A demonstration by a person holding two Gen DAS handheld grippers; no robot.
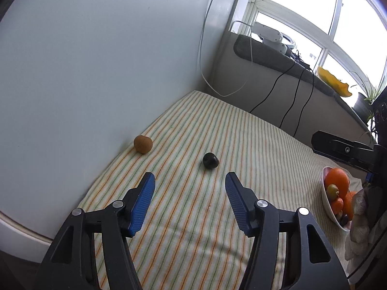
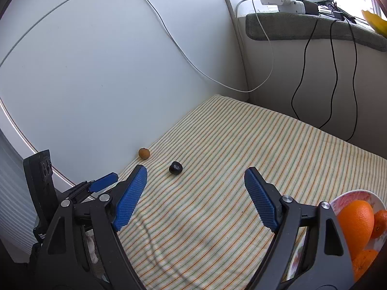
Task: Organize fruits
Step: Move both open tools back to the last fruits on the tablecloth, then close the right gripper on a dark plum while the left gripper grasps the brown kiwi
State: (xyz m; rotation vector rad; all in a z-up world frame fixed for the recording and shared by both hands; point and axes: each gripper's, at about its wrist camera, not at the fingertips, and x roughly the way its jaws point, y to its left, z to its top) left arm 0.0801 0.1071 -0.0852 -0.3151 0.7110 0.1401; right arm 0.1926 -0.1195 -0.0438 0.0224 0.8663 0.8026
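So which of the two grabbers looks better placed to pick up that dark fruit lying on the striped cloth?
Probably the left hand-held gripper: the dark fruit lies just beyond its open, empty fingers. The right hand-held gripper, also open and empty, sits nearer the bowl, with the fruit off to its left.

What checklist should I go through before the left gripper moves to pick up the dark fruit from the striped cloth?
1. Left gripper open and empty: ok.
2. Dark fruit ahead of the fingers, not yet between them: ok.
3. Brown fruit apart from the dark one: ok.
4. Striped cloth bare on the way to it: ok.
5. Bowl has room among the oranges: cannot tell.
6. Right gripper open, empty, out of the way: ok.
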